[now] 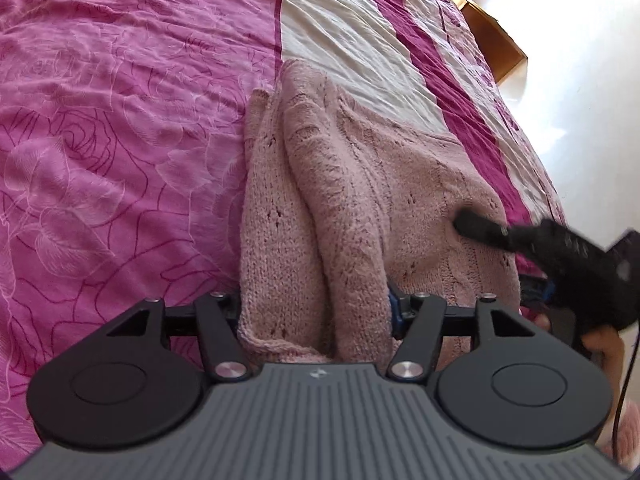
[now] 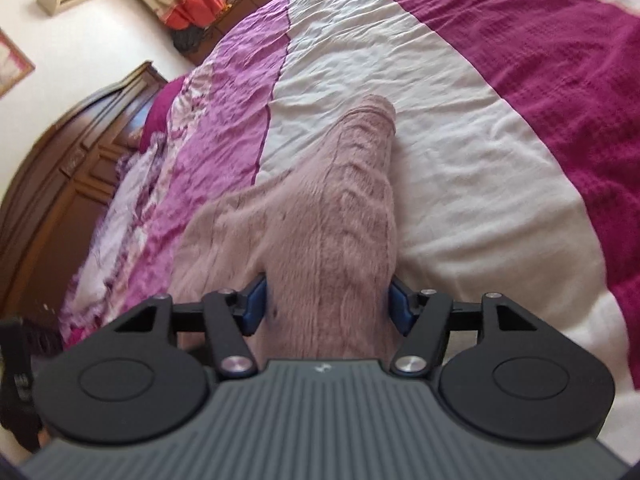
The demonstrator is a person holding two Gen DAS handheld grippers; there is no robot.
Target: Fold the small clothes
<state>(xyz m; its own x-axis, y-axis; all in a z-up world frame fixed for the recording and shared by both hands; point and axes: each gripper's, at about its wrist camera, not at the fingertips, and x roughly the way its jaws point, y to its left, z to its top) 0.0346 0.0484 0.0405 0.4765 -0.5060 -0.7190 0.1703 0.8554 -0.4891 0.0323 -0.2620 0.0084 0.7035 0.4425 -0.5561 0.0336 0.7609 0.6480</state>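
A pale pink knitted sweater (image 1: pixel 352 184) lies on the bed, partly folded lengthwise. My left gripper (image 1: pixel 316 316) is shut on its near edge; bunched knit fills the gap between the jaws and hides the left pad. In the right wrist view the same sweater (image 2: pixel 332 216) runs away from me, a sleeve end at the far tip. My right gripper (image 2: pixel 326 304) is shut on a thick fold of it between its blue pads (image 2: pixel 256 300). The right gripper also shows in the left wrist view (image 1: pixel 464 222) as a black finger lying against the sweater's right side.
The bedspread has a pink rose-print part (image 1: pixel 100 140), a white band (image 2: pixel 460 168) and magenta stripes (image 2: pixel 540 40). A dark wooden headboard (image 2: pixel 68 168) stands at the left. A wooden cabinet (image 1: pixel 492 32) stands past the bed's far edge.
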